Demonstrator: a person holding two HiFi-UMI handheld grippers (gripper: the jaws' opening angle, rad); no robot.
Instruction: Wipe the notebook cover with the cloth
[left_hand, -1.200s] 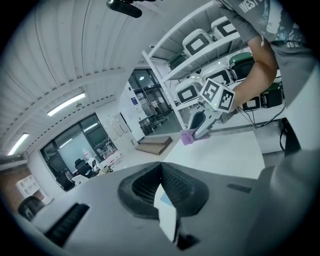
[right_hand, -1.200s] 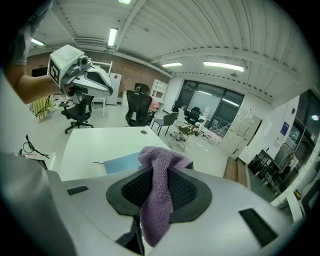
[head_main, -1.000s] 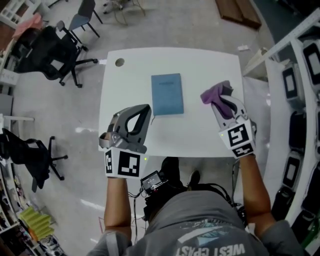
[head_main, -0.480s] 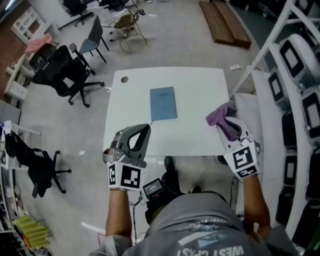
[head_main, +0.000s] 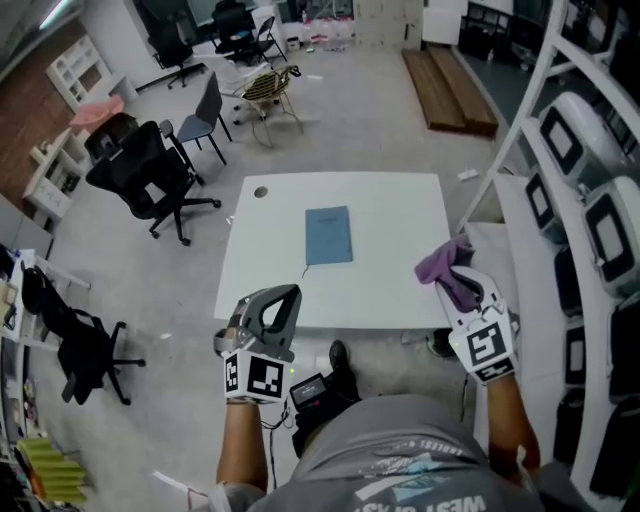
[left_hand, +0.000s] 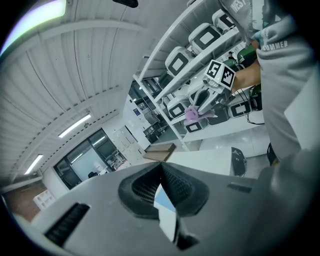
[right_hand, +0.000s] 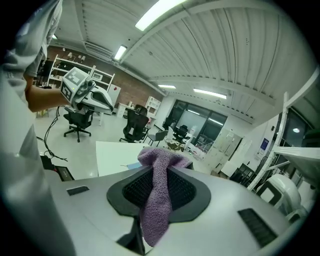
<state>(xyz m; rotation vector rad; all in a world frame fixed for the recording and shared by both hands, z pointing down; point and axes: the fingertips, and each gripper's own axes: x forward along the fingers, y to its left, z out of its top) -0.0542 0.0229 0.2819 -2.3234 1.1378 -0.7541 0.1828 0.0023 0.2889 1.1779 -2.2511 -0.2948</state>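
- A blue notebook (head_main: 328, 236) lies flat and closed near the middle of a white bench (head_main: 390, 290), its long sides running near to far. Nothing touches it.
- The right hand-held gripper (head_main: 460, 283) hangs at the bench's near right corner, well apart from the notebook. Its jaws are closing on a purple cloth (head_main: 443, 264) pinched between them.
- In the right gripper view the cloth runs as a fuzzy band down between the ribbed pads. A bunched end stands out past the tips and a tail hangs toward the camera.
- In the head view the bunched end shows over the right edge of the bench.
- The left hand-held gripper (head_main: 286, 296) is held at the bench's near left edge, tips pointing far and slightly right. Its jaws are together with nothing between them; the left gripper view shows only a thin slit between the pads.
- The person stands at the near side of the bench in a grey shirt (head_main: 400, 450), arms bare, one gripper in each hand.
- A small round grommet (head_main: 261, 192) marks the bench's far left corner.
- Black office chairs (head_main: 150, 180) stand on the floor to the left. White shelving (head_main: 585, 190) with boxy units runs along the right. Wooden boards (head_main: 448, 88) lie on the floor beyond the bench.
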